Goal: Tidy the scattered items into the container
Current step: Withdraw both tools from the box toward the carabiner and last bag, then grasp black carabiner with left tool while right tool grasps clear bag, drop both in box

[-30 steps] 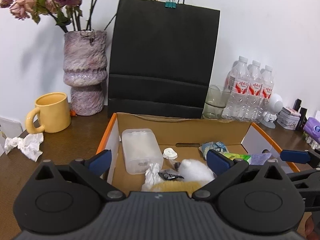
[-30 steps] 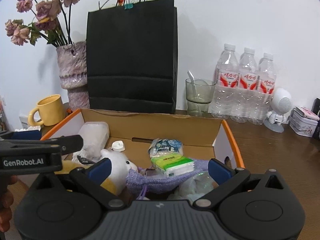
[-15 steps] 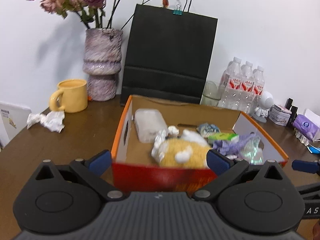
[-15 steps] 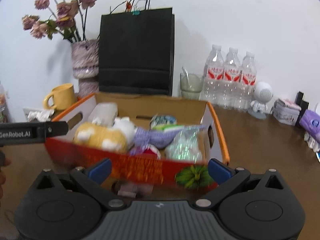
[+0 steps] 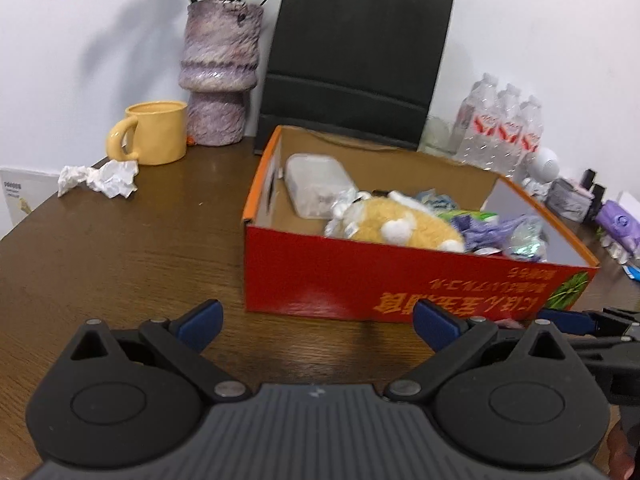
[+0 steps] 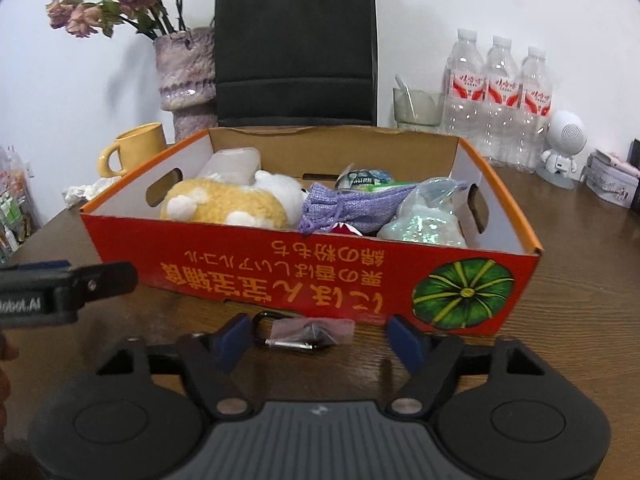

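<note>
A red cardboard box (image 6: 312, 276) with an orange rim stands on the brown table; it also shows in the left wrist view (image 5: 360, 280). Inside lie a yellow plush toy (image 6: 224, 204), a purple knit pouch (image 6: 344, 208), a clear plastic case (image 5: 316, 184) and a shiny bag (image 6: 424, 220). A small clear packet with a carabiner (image 6: 304, 334) lies on the table in front of the box, between my right gripper's (image 6: 320, 338) open fingers. My left gripper (image 5: 318, 320) is open and empty, low over the table before the box's left corner.
A crumpled white tissue (image 5: 100, 178) lies on the table left of the box, by a yellow mug (image 5: 154, 132) and a purple vase (image 5: 218, 72). A black paper bag (image 5: 352, 64) stands behind the box. Water bottles (image 6: 496, 100), a glass and small items stand at the right.
Both grippers have pulled back from above the box and dropped low to the table in front of it. The packet with the carabiner now lies between the right gripper's fingers.
</note>
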Demonstrator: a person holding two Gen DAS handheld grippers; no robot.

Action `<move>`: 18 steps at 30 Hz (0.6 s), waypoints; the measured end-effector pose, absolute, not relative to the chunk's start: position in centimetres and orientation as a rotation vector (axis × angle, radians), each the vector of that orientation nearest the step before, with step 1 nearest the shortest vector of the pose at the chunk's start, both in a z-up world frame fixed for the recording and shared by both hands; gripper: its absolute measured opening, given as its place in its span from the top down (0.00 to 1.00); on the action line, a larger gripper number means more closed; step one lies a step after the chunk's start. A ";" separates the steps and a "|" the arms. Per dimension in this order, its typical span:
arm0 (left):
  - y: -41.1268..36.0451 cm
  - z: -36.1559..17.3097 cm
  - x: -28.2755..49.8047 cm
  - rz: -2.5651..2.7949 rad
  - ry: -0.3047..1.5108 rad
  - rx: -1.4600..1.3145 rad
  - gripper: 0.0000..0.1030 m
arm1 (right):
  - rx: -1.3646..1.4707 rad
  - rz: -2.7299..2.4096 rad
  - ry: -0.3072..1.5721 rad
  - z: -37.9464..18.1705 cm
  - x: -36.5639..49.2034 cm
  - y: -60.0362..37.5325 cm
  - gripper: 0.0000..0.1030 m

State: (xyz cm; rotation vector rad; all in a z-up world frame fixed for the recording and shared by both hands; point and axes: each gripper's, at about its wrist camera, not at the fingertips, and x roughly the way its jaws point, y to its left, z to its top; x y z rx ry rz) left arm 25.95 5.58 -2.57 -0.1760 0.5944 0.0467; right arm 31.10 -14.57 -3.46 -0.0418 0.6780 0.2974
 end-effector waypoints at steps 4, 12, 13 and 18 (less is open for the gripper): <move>5.7 -2.9 26.2 0.048 0.606 -0.173 0.00 | -0.033 0.305 0.706 -4.0 31.9 -14.3 0.47; 4.7 -3.4 26.1 0.046 0.621 -0.133 0.00 | 0.044 0.337 0.701 -4.0 31.5 -16.1 0.96; 4.5 -3.4 26.1 0.043 0.621 -0.128 0.00 | 0.068 0.340 0.704 -3.9 31.5 -16.6 0.96; 3.0 -3.5 26.0 0.020 0.624 -0.110 0.00 | 0.122 0.346 0.687 -3.6 31.1 -18.2 0.96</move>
